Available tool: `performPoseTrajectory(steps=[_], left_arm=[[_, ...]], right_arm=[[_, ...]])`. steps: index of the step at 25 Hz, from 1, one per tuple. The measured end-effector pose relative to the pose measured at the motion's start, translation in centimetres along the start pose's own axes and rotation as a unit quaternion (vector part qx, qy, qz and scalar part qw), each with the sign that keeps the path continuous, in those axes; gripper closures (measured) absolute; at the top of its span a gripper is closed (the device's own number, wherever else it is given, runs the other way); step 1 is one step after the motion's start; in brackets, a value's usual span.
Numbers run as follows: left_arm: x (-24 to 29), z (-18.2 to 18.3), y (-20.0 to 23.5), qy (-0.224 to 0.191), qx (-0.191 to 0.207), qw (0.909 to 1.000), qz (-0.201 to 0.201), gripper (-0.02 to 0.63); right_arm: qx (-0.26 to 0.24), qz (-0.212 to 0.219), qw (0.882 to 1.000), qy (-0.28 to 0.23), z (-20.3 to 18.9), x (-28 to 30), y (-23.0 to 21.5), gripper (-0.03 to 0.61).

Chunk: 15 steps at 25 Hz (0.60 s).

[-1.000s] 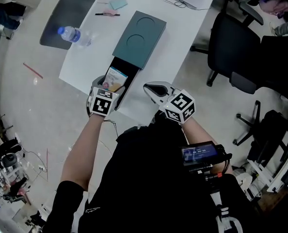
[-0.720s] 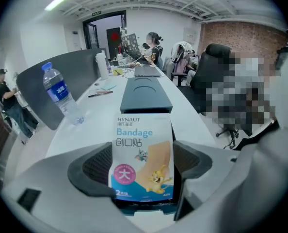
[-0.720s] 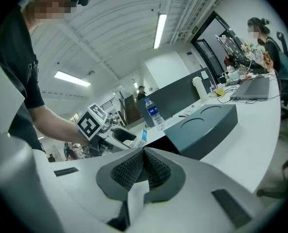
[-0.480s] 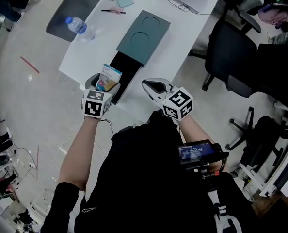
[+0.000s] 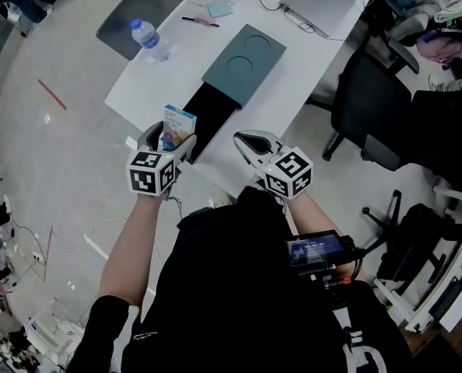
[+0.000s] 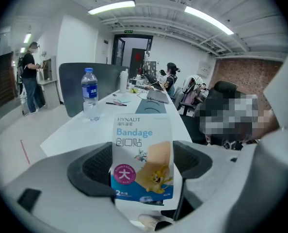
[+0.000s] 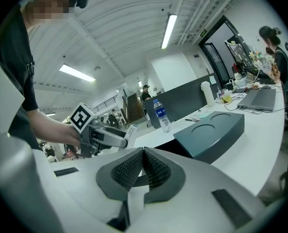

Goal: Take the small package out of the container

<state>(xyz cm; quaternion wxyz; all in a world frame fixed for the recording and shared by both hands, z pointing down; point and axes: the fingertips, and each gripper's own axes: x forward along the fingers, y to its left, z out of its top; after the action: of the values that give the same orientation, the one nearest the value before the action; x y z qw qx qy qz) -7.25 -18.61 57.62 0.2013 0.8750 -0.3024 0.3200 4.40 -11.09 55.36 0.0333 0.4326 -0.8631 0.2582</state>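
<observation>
The small package is a white and blue bandage box, held upright in my left gripper, which is shut on it. It hangs above the table's near edge, just left of the container's open black drawer. In the left gripper view the package fills the gap between the pads. The container's teal sleeve lies further along the white table. My right gripper sits right of the drawer, its jaws shut on nothing. That view also shows the left gripper with the package.
A water bottle stands at the table's left side. A pen, a notepad and a laptop lie at the far end. A black office chair is to the right of the table.
My left gripper has lifted the package up out of the drawer and drawn it towards the table's near edge. The right gripper has stayed shut beside the drawer.
</observation>
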Motion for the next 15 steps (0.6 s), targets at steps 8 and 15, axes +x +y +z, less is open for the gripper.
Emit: performPoseTrajectory(steps=[8, 15], left_arm=[[-2.7, 0.9, -0.2, -0.065, -0.036, 0.9972, -0.007, 0.221], [-6.2, 0.7, 0.2, -0.108, -0.06, 0.9923, -0.003, 0.221]], right_arm=[[-0.023, 0.0, 1.0, -0.003, 0.7, 0.2, 0.8, 0.552], [-0.039, 0.005, 0.999, -0.003, 1.3, 0.4, 2.6, 0.552]])
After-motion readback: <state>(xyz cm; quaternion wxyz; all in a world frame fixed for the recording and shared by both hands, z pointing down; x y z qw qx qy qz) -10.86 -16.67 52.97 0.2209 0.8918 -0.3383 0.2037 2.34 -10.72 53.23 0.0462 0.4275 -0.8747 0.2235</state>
